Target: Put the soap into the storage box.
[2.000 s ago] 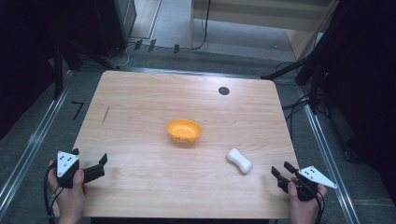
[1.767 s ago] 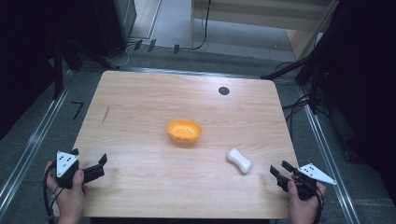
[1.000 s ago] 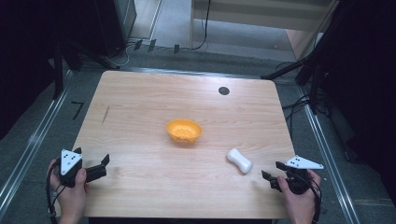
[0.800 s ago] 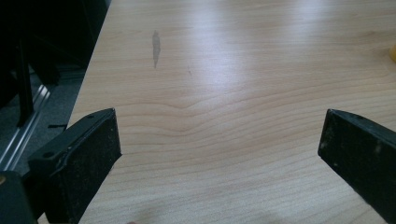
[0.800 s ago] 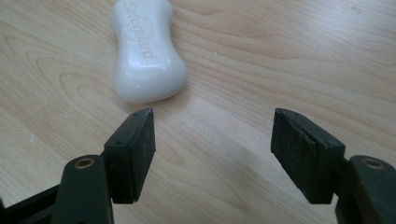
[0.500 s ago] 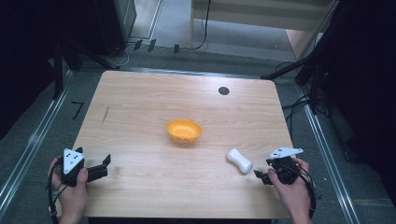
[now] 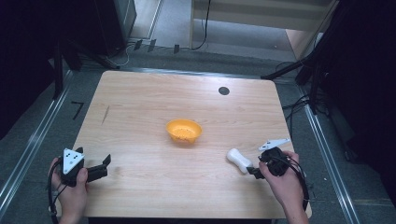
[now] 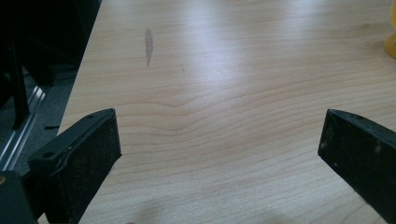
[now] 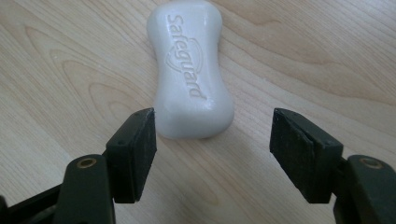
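Right gripper (image 9: 212,140): jaws parted, recently narrowed, their tips flanking the near end of the white soap bar (image 9: 191,70), pads not pressing it. Soap lies flat near the worktop's (image 7: 140,102) right edge. Left gripper (image 8: 219,154): jaws wide apart, at the near-left corner. Orange bowl (image 7: 184,131) stands mid-worktop.

Black gripper (image 7: 255,171), grey triangular plate (image 7: 273,143)

My right hand-held gripper (image 7: 254,171) sits just at the near end of the white waisted soap bar (image 7: 239,159), on the pale wooden surface (image 7: 140,102). The small orange plastic bowl (image 7: 184,131) stands mid-surface. My left hand-held gripper (image 7: 103,166) rests well apart, jaws spread.
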`<state>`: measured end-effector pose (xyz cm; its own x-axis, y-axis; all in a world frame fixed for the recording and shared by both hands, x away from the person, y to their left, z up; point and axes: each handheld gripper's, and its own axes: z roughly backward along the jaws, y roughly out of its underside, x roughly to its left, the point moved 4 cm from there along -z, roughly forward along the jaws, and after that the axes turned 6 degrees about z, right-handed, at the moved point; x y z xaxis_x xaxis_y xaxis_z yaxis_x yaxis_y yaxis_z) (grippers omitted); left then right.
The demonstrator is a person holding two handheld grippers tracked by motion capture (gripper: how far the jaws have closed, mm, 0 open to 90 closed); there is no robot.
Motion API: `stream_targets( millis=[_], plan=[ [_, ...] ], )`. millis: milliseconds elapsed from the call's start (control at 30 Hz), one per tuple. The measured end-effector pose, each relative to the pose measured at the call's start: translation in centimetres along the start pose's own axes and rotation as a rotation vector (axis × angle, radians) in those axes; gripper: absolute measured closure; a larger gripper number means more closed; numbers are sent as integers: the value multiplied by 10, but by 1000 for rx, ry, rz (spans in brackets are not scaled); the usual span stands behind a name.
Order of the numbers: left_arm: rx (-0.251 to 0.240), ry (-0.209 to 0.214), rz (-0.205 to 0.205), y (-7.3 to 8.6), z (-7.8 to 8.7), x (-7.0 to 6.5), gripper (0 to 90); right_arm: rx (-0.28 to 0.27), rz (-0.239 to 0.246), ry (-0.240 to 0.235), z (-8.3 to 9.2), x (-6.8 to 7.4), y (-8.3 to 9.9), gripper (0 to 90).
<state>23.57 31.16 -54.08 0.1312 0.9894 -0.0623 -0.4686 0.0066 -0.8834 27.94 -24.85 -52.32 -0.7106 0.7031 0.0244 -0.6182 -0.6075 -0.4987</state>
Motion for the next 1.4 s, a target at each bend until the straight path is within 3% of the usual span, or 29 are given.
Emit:
stream_targets(
  millis=[500,633,800,1400],
  plan=[
    [2,8,-6,0,0,-1,0,64,4,-32,-15,5,-20,321],
    [2,10,-5,0,0,-1,0,71,5,-8,-20,6,-25,294],
    [2,11,-5,0,0,-1,0,80,0,-17,-24,7,-31,299],
    [3,18,-3,0,0,0,0,146,14,-30,-44,9,-38,356]
  ],
)
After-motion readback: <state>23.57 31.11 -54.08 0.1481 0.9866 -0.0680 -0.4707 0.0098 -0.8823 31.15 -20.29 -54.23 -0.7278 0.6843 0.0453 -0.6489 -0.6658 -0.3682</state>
